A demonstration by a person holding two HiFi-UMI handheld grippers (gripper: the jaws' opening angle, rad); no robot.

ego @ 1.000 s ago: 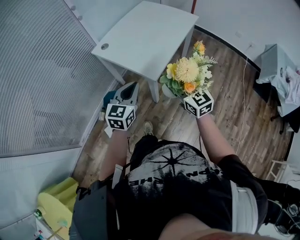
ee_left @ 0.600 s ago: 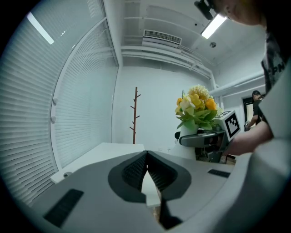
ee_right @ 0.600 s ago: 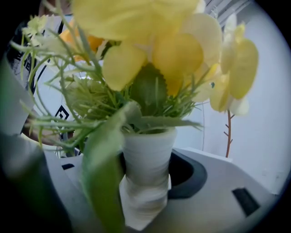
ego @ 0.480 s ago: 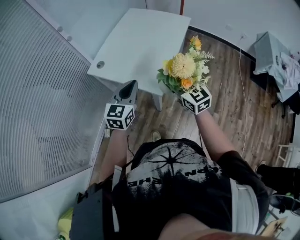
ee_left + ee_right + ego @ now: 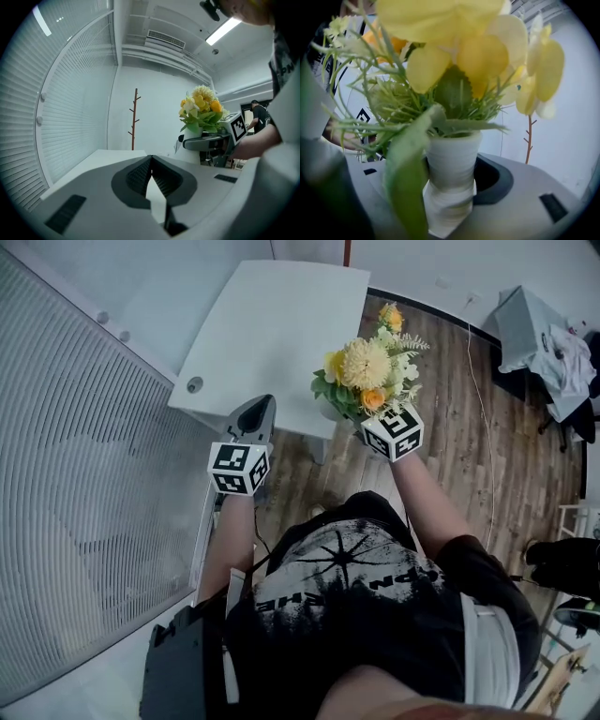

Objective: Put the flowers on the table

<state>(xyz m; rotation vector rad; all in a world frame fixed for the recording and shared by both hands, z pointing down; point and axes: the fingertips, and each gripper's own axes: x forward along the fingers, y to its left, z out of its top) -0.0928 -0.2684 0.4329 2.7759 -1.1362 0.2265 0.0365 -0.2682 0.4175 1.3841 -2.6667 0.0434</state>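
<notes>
A bunch of yellow and orange flowers (image 5: pixel 367 371) stands in a white ribbed vase (image 5: pixel 451 171). My right gripper (image 5: pixel 349 423) is shut on the vase and holds it upright in the air, just off the near right corner of the white table (image 5: pixel 272 329). In the left gripper view the flowers (image 5: pixel 200 110) and the other gripper show at the right. My left gripper (image 5: pixel 253 418) is shut with nothing in it and hovers at the table's near edge. In the right gripper view leaves hide most of the jaws.
A window blind (image 5: pixel 84 493) fills the left side. A wooden coat stand (image 5: pixel 134 117) rises behind the table. A grey table with clothes (image 5: pixel 544 334) sits at the far right on the wooden floor (image 5: pixel 469 446). A round hole (image 5: pixel 194 384) marks the white table's near left corner.
I have stepped closer to the white table. Both grippers have moved forward with me, and the flowers now hang by the table's near right corner instead of over the floor.
</notes>
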